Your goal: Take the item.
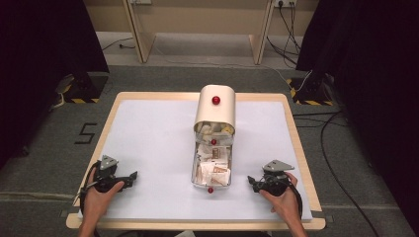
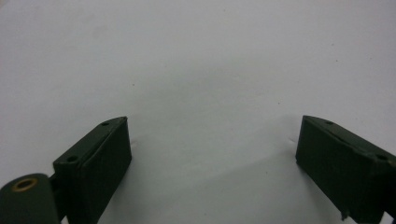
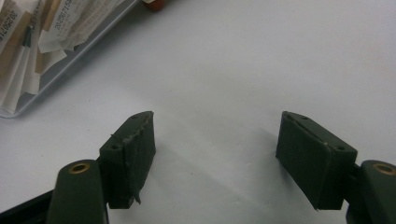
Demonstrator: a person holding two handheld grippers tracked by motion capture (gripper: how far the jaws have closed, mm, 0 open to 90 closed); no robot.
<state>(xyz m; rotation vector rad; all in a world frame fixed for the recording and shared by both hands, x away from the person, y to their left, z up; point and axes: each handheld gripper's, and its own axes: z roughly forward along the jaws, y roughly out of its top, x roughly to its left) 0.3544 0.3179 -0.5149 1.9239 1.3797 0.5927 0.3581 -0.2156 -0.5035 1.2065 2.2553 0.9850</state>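
Observation:
A beige rounded-top box (image 1: 215,116) with a red knob (image 1: 216,100) stands at the table's middle back. Two clear drawers are pulled out toward me. The upper drawer (image 1: 214,131) holds pale lumps. The lower drawer (image 1: 196,170) holds several paper packets (image 1: 213,170) and ends in a red knob (image 1: 210,189). My left gripper (image 1: 134,176) rests open on the white mat at the front left, with bare mat between its jaws (image 2: 212,140). At the front right, my right gripper (image 1: 251,180) is open too (image 3: 217,135), just right of the lower drawer (image 3: 70,63) and its packets (image 3: 28,37).
The white mat (image 1: 148,133) covers a wooden-rimmed table (image 1: 298,143). Beyond the table are a wooden frame (image 1: 197,24), black curtains at both sides, and cables on the floor (image 1: 326,133).

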